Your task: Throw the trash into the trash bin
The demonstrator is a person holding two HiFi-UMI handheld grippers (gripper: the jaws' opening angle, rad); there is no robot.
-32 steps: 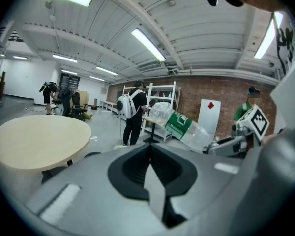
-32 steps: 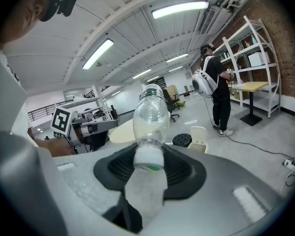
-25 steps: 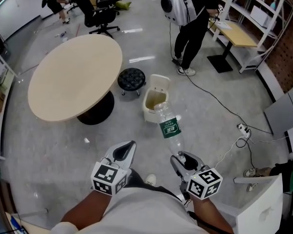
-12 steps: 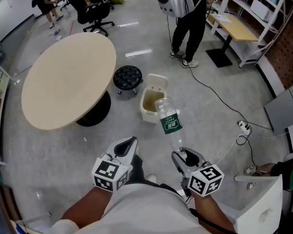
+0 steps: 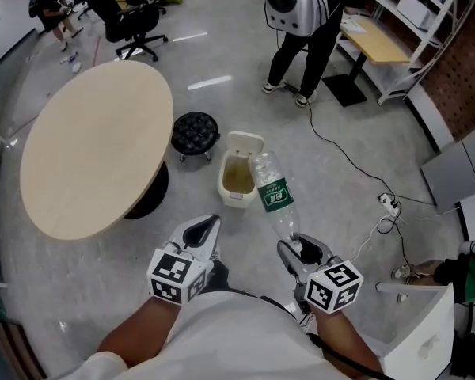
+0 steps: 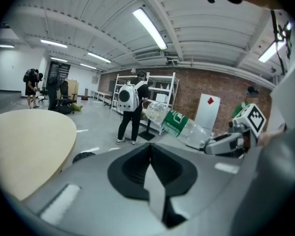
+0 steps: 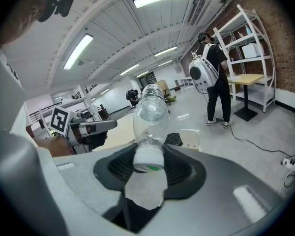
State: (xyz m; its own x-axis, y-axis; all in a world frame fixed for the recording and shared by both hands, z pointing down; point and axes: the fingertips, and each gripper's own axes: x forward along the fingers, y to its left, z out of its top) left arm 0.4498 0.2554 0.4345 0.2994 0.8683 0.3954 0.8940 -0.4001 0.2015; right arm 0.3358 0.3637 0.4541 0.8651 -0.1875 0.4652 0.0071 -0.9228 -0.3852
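Shift: both grippers have come closer to the trash bin (image 5: pixel 229 199), and the round table (image 5: pixel 95 149) has slid left in the head view.
Arms: two forearms enter from the bottom edge side by side, both tools aimed forward and tilted somewhat down.
Left gripper (image 5: pixel 212 220): jaws pressed together with nothing between them, pointing at the floor just short of the bin.
Right gripper (image 5: pixel 294 248): jaws pinch the capped neck of the plastic bottle (image 5: pixel 273 196).
Bottle: clear, green label, base leading, slanting away from the right gripper; its far end overlaps the bin's open rim in the head view.
Bin: cream, lid up, just beside a black stool (image 5: pixel 194 131).
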